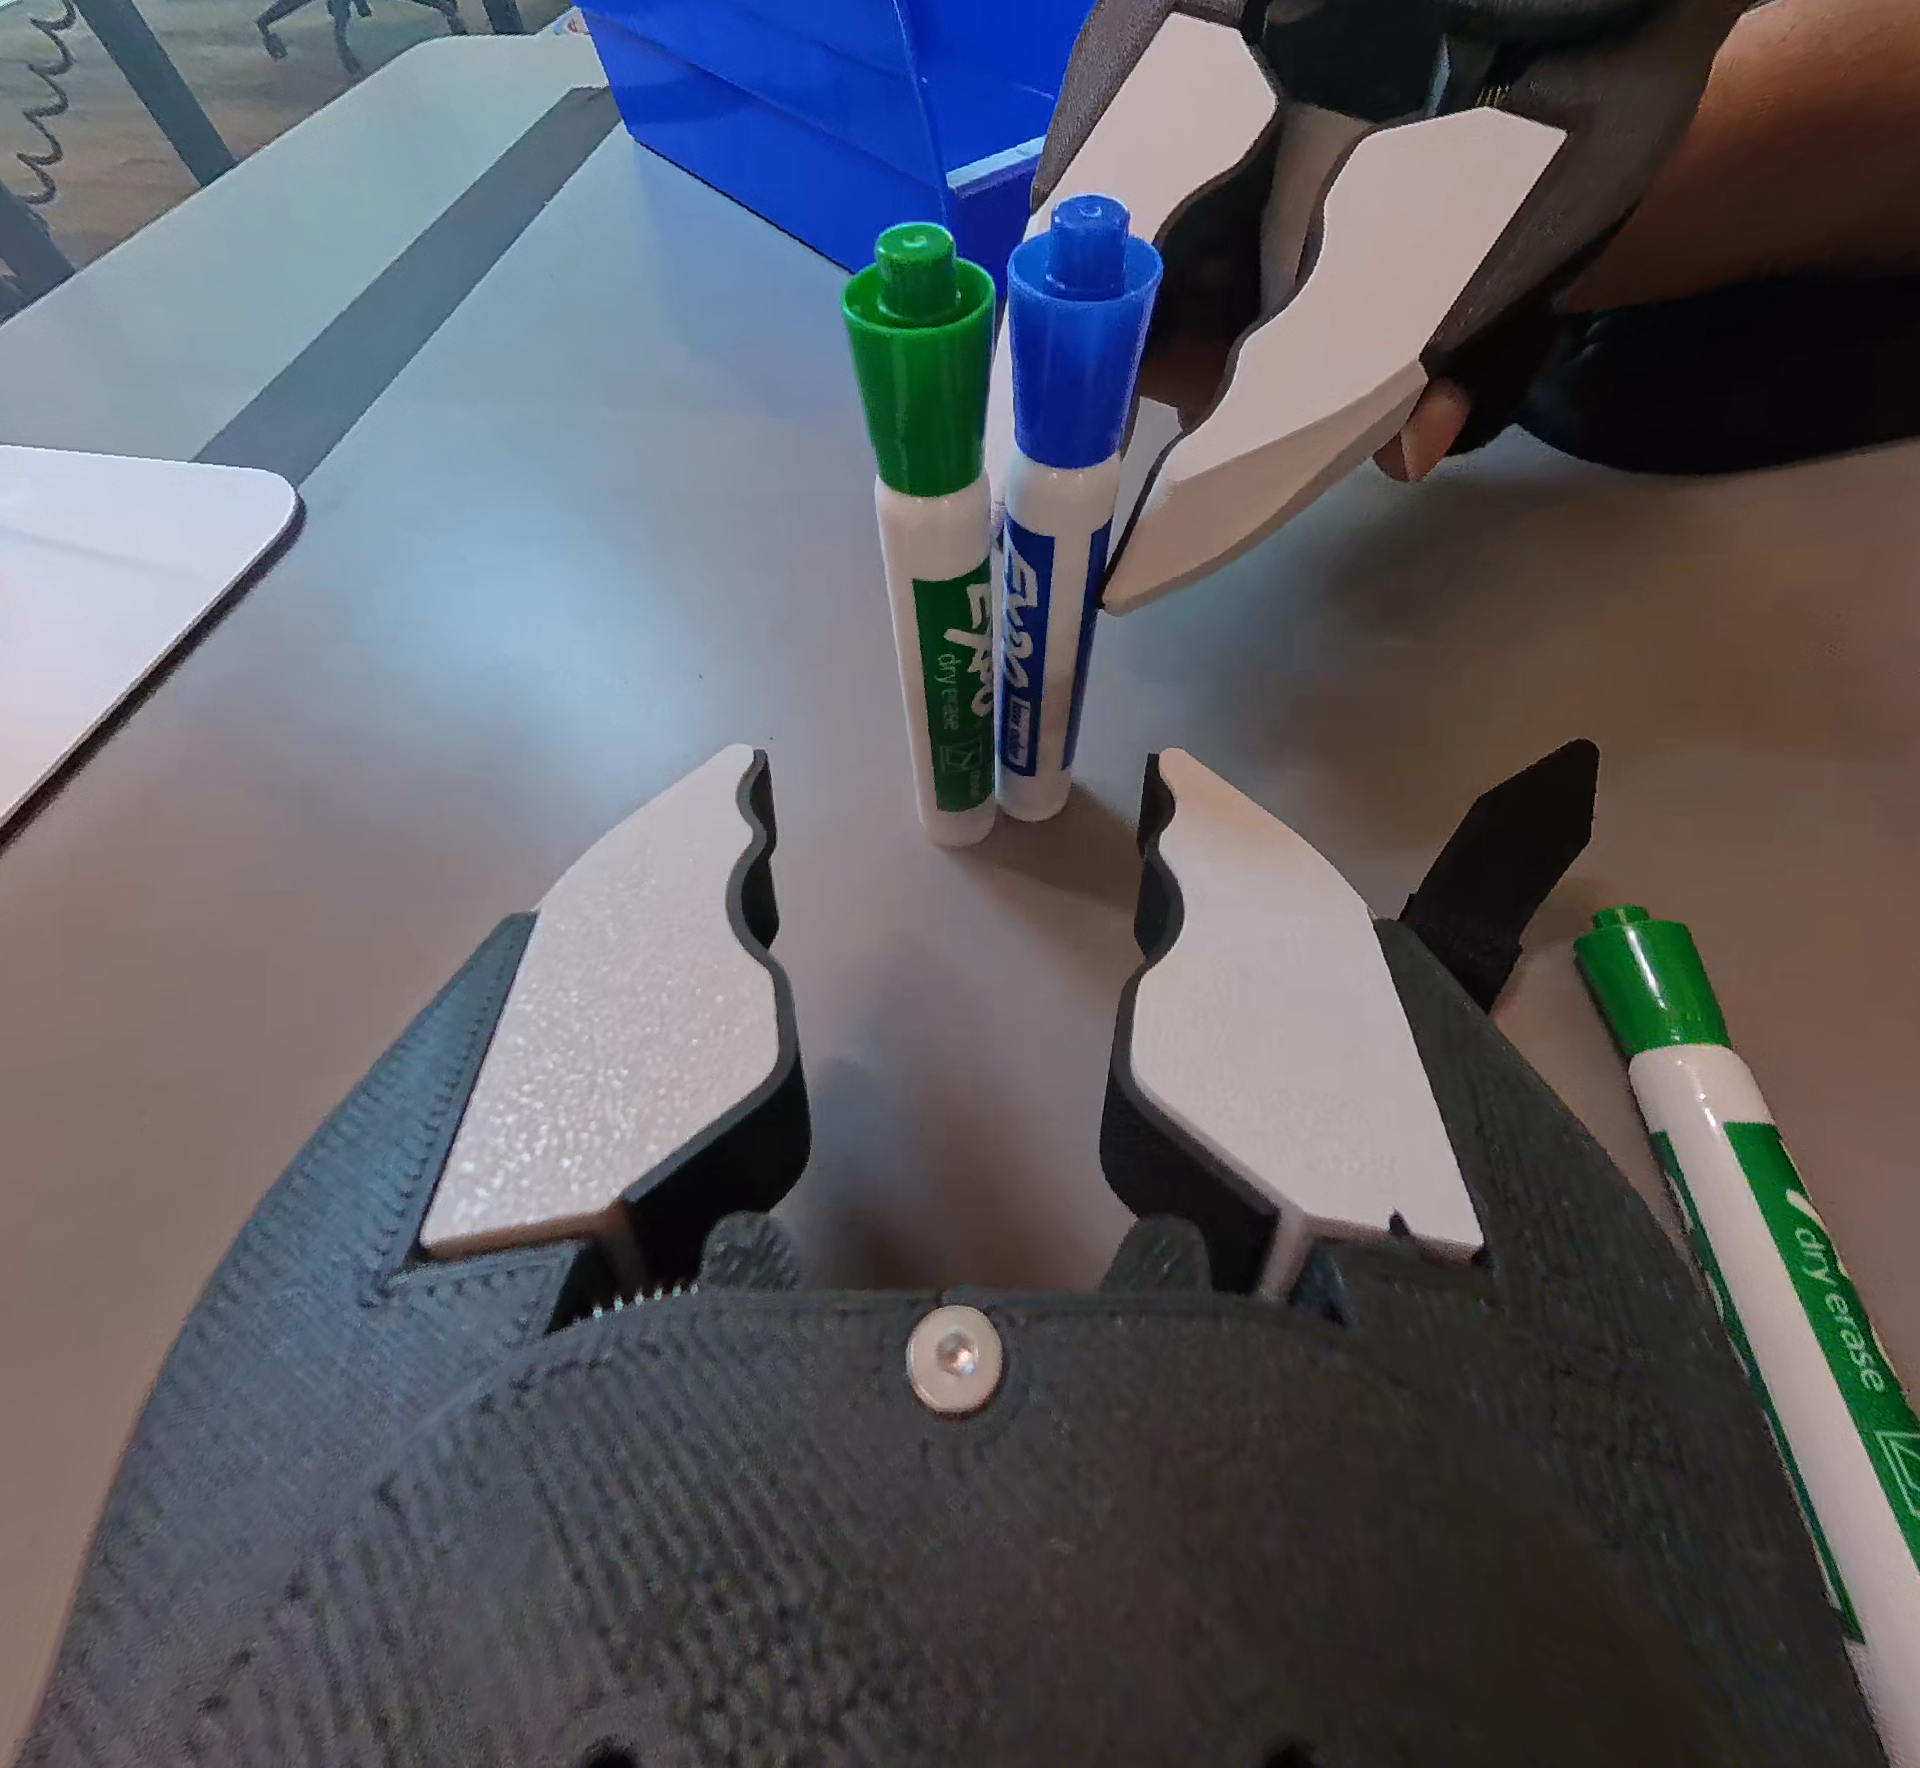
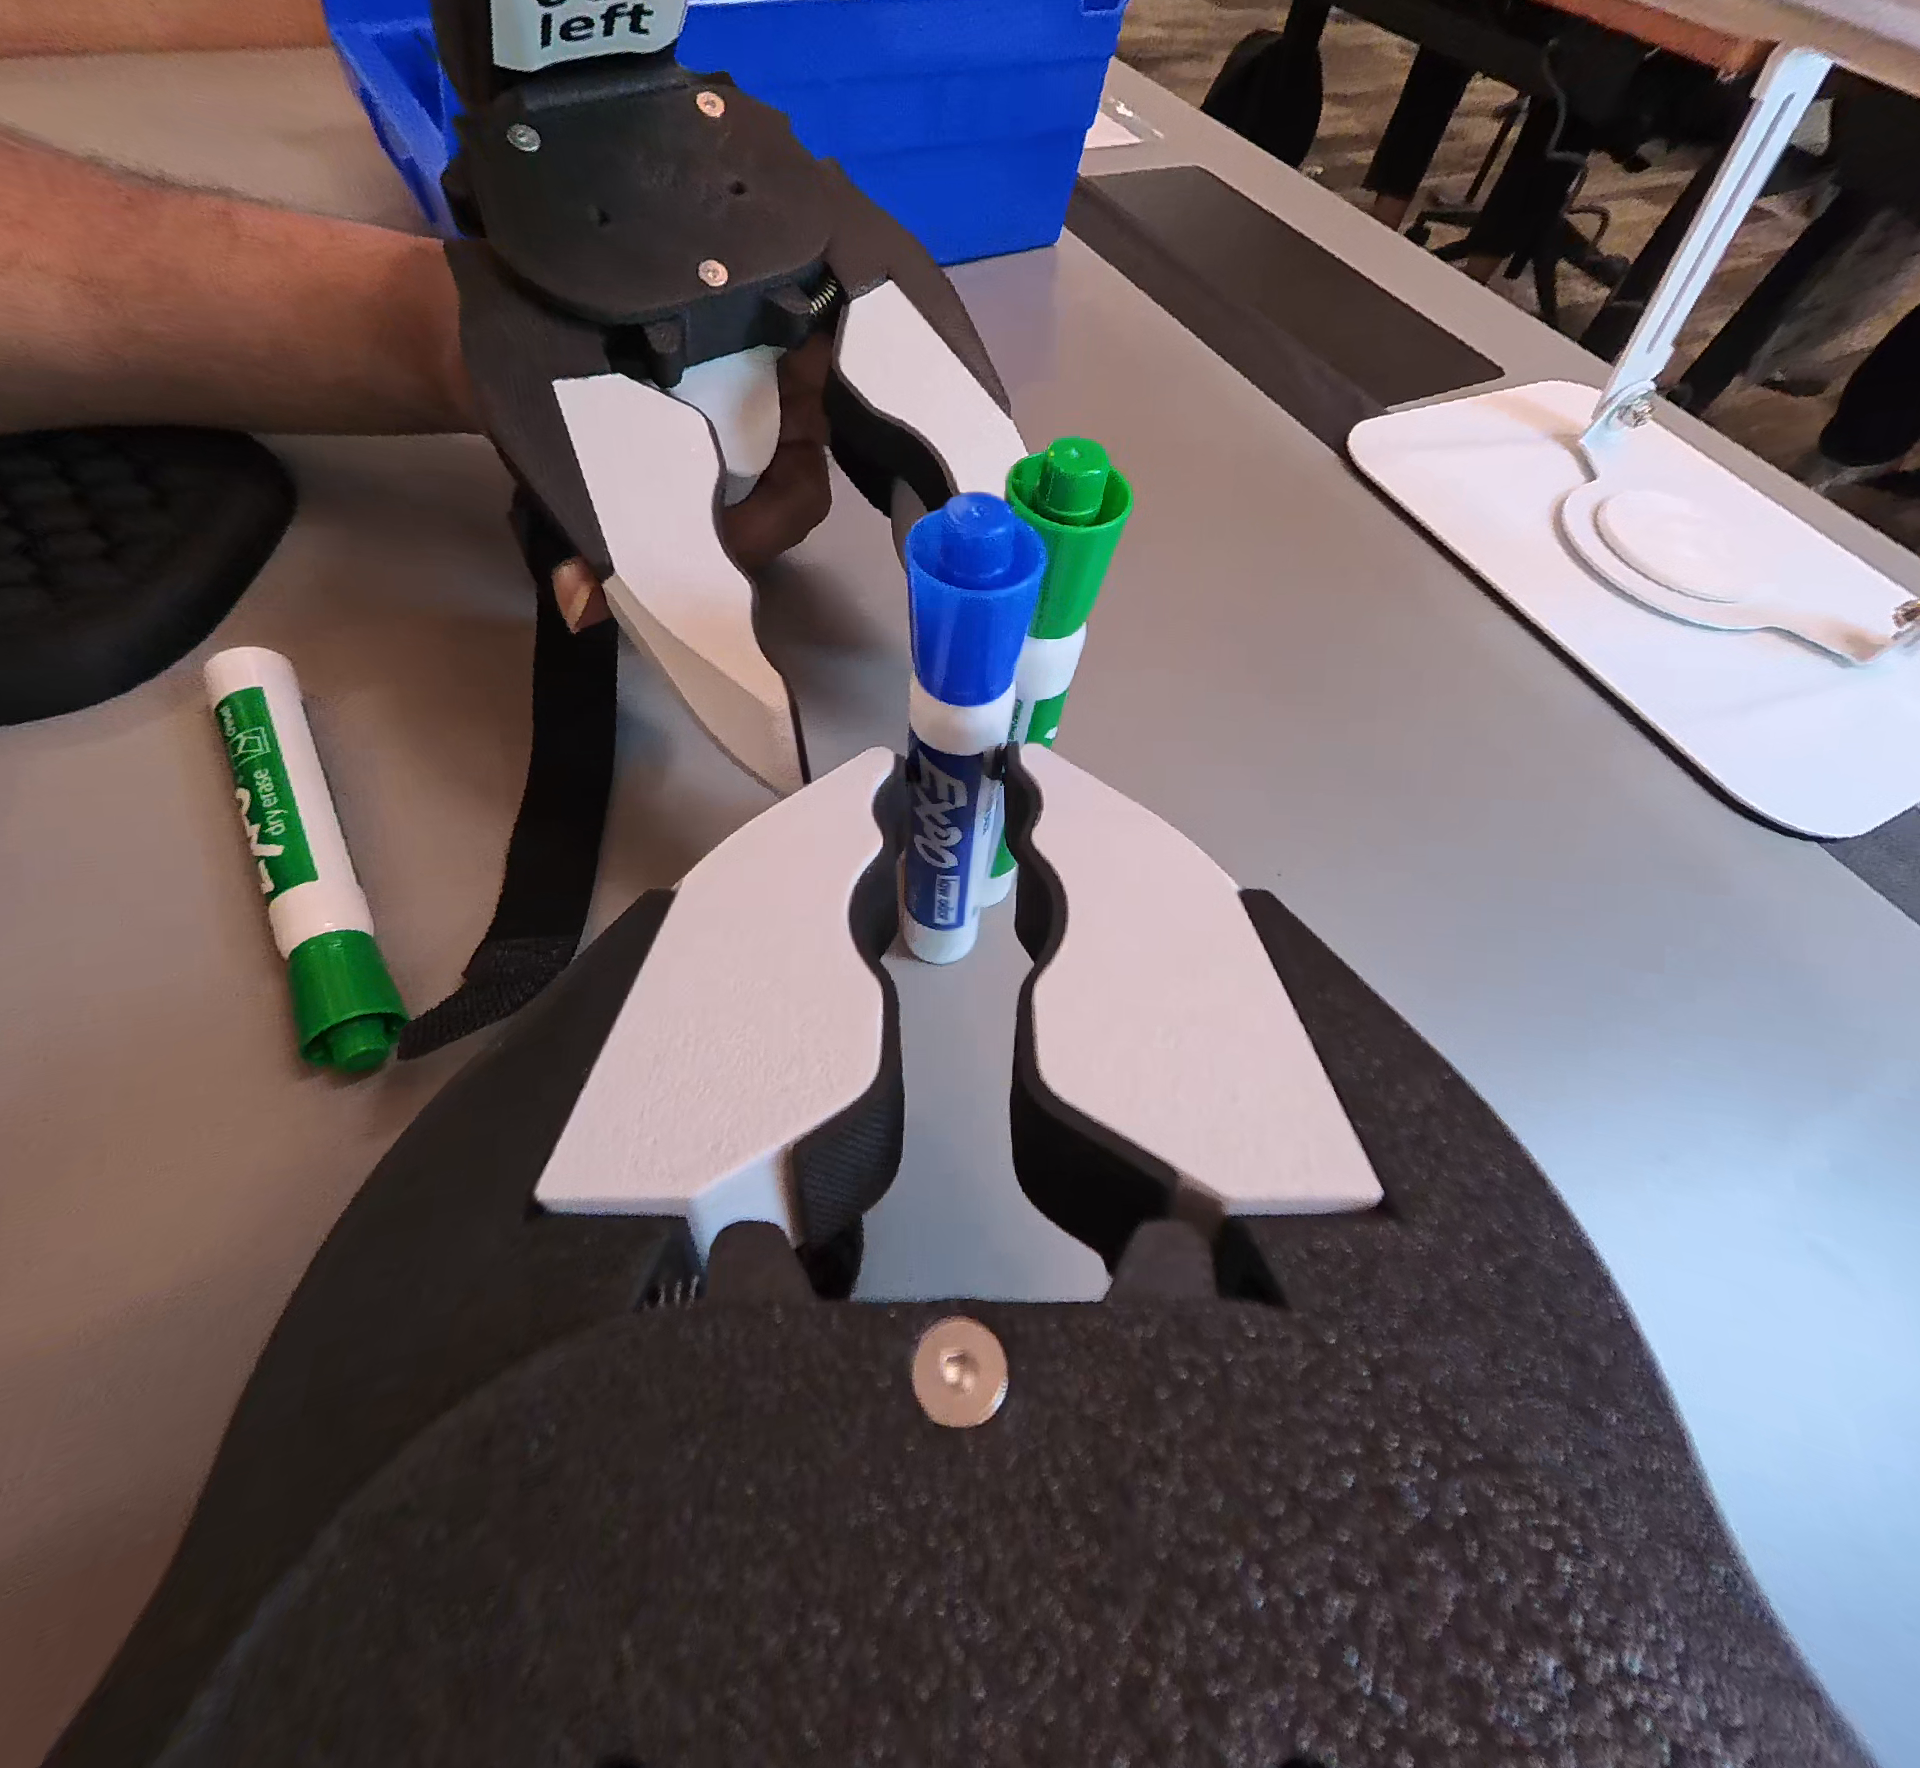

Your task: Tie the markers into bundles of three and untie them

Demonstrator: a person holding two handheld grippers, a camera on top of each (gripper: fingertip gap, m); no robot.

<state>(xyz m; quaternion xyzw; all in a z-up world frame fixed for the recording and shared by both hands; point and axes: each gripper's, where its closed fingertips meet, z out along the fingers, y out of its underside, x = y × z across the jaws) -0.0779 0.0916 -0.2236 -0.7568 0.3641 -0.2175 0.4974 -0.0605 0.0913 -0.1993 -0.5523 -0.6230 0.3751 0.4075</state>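
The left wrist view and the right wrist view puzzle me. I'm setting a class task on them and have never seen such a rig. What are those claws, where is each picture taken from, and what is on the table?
A person holds a two-fingered tool in each hand, and a camera on each looks forward along its fingers. The left wrist view shows the left tool open and empty. The right wrist view shows the right tool closed on a blue marker, which stands upright beside a green marker. On the grey table lie a second green marker and a black strap. A blue bin stands behind.
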